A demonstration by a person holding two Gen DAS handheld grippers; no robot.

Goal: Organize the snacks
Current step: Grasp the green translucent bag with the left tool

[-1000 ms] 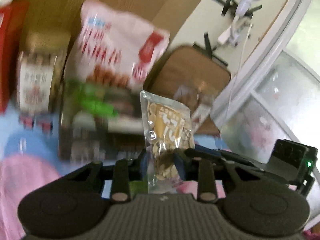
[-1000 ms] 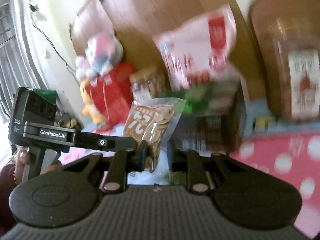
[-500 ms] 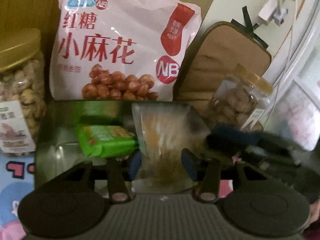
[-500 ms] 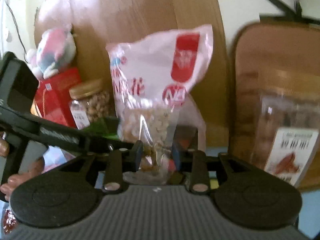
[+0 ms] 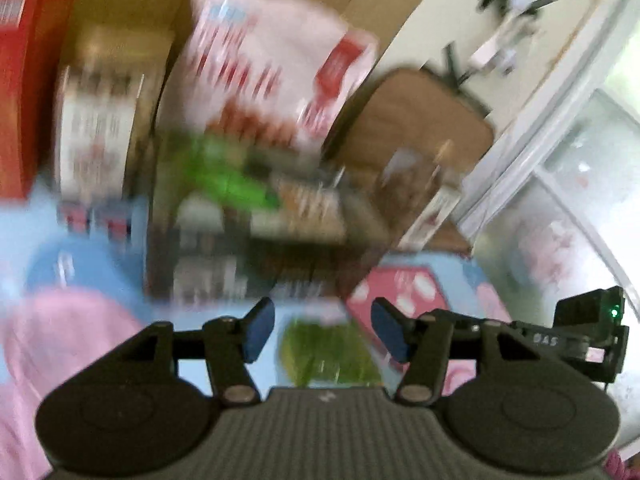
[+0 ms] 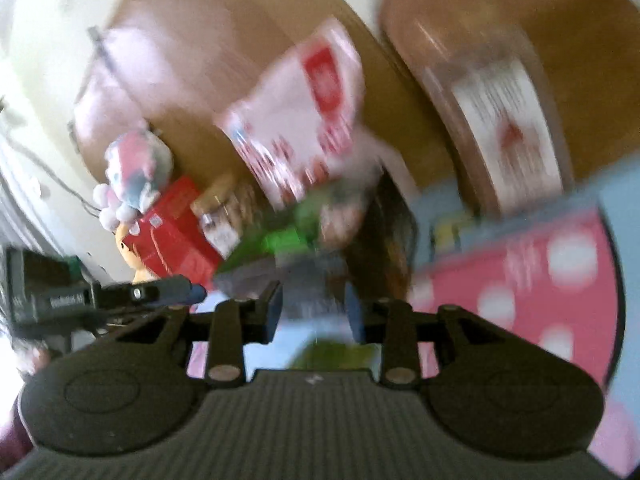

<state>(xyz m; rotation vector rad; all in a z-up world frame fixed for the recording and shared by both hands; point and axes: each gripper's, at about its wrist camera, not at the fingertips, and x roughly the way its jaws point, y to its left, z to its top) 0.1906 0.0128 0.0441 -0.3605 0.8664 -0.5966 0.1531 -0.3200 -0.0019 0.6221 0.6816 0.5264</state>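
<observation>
Both views are motion-blurred. My left gripper point(image 5: 324, 330) is open and its jaws are still opening, with nothing between the blue pads point(image 5: 260, 328). My right gripper point(image 6: 314, 312) is also opening, and nothing shows between its fingers. Ahead stands a dark box point(image 5: 208, 272) with a green packet point(image 5: 232, 184) and a tan biscuit packet point(image 5: 308, 208) lying in it. A large pink-and-white snack bag point(image 5: 272, 68) leans behind the box. Another green packet point(image 5: 328, 356) lies on the mat just under my left gripper. In the right wrist view the bag point(image 6: 304, 120) and green packet point(image 6: 288, 236) show too.
A labelled jar point(image 5: 96, 136) and a red carton point(image 5: 20, 80) stand left of the box, and a second jar point(image 5: 416, 184) right of it. A plush toy point(image 6: 132, 168) sits at the far left. A pink dotted mat point(image 6: 540, 280) covers the surface.
Both grippers held a clear biscuit packet and carried it over the box. Both have now let go and drawn back, and their jaws are empty.
</observation>
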